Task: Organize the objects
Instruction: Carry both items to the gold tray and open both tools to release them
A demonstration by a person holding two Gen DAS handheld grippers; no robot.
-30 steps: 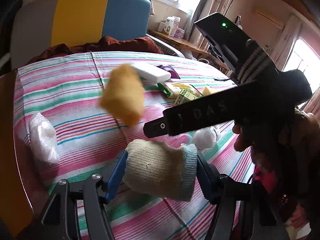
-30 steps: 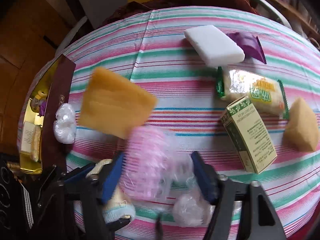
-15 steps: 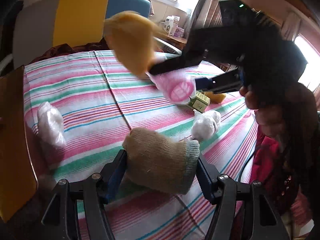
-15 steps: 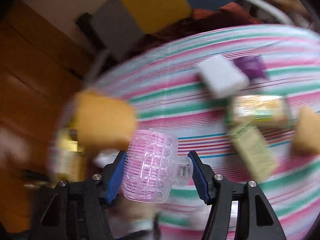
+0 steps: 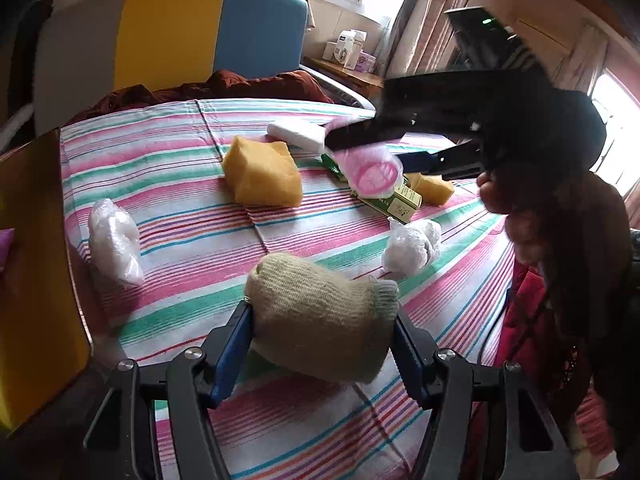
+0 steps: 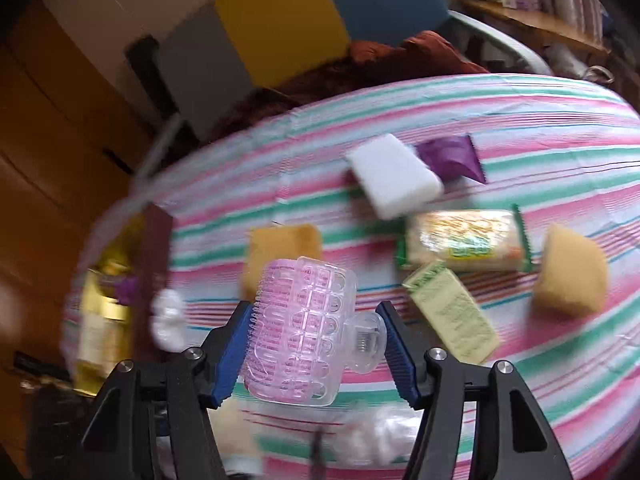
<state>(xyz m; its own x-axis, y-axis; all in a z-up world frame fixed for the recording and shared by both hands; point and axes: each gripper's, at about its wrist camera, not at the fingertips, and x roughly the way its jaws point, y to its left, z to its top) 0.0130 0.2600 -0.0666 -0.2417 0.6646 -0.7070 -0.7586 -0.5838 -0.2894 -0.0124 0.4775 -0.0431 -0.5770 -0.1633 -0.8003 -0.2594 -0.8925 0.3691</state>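
Now the left tool (image 5: 322,344) is clamped about half-open on a cream knitted sock (image 5: 320,316), its blue pads pressing either side of the bundle, held just above the striped tablecloth (image 5: 180,184) at the near edge. It looks as it did a second ago, same grip, same spot.

The right tool (image 6: 316,344) is closed to a similar width on a clear pink hair clip (image 6: 300,328), one pad on the comb side and the other on the spring end. In the left wrist view that tool (image 5: 394,152) hangs at about 1 o'clock from the sock, the clip (image 5: 370,170) showing below it.

What has changed is the yellow sponge (image 5: 262,174). A second ago it was blurred in mid-air beside the clip; now it lies still on the cloth at 11 o'clock from the sock, free of both tools. The right tool has also lifted and tipped, so the clip sits higher over the table.

Farther out, a white plastic bundle (image 5: 114,246) lies at 9 o'clock and another (image 5: 412,250) at 2 o'clock. Beyond are a green carton (image 6: 452,316), a noodle packet (image 6: 464,240), a second sponge (image 6: 572,272), a white block (image 6: 394,174) and a purple sachet (image 6: 452,156). A gold-lined box (image 6: 104,312) stands at the left edge of the table.

So, by my reading, both tools carry an item ready for sorting, probably toward that box, while the sponge waits for another pick.
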